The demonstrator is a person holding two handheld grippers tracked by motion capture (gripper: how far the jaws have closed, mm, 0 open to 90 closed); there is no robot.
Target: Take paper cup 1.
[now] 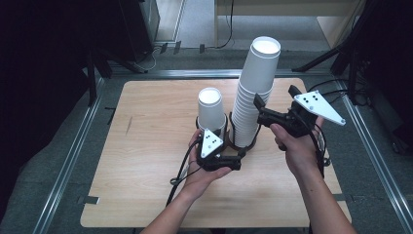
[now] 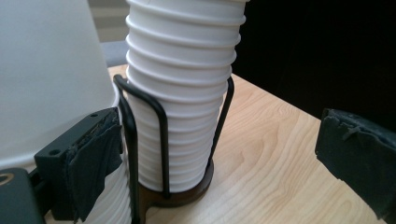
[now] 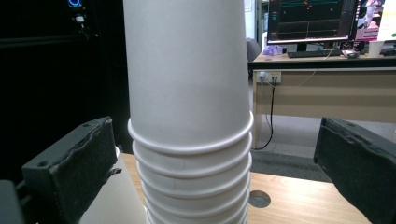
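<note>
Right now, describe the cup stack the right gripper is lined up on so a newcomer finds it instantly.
On the wooden table, a black wire holder sits near the middle with two columns of upturned white paper cups. The tall stack is the right-hand column, between the right gripper's open jaws. It towers over the short stack beside it.

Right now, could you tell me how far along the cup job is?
Done: a short stack stands beside the tall stack in the wire holder. In hand: the right gripper, jaws open, frames the tall stack's top cup. Left: closing and lifting it.
</note>
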